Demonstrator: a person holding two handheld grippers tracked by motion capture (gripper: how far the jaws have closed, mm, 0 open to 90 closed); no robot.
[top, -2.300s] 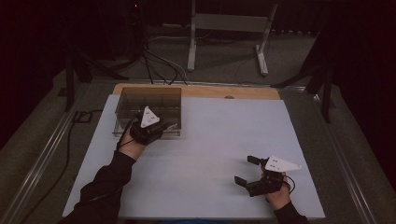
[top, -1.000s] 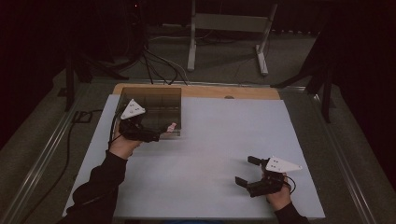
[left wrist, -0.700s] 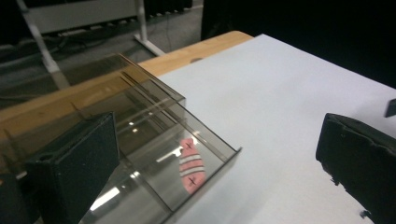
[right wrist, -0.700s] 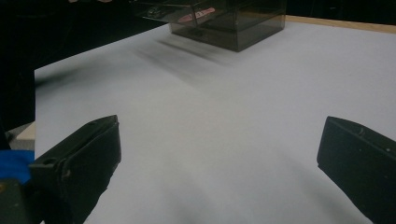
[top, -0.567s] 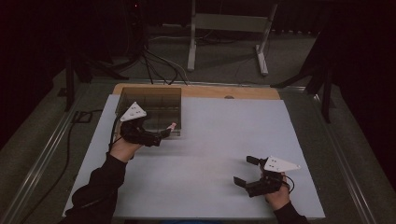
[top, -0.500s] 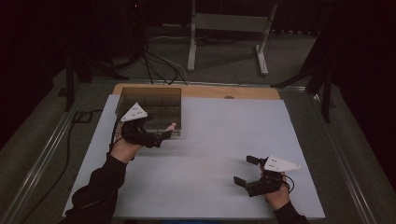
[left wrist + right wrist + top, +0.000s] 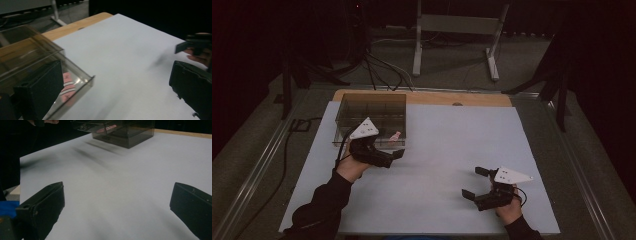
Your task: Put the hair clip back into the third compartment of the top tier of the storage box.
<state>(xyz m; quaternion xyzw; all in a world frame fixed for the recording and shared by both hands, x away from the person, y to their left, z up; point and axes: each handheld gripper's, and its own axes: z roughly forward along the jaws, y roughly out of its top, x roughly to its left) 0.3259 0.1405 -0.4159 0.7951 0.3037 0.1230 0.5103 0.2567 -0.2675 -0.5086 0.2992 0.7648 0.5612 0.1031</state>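
Left gripper (image 7: 384, 156): jaws wide, empty, at near right corner of clear box (image 7: 371, 120) by worktop's (image 7: 452, 150) far-left corner | pink striped item (image 7: 66, 86) inside box, identity unclear | right gripper (image 7: 477, 184): jaws wide, empty, near-right | advise: clear box wall before closing.

We've got the white sheet (image 7: 452, 150) wide open mid-frame; only the clear box (image 7: 371, 119) upper left blocks, probably.
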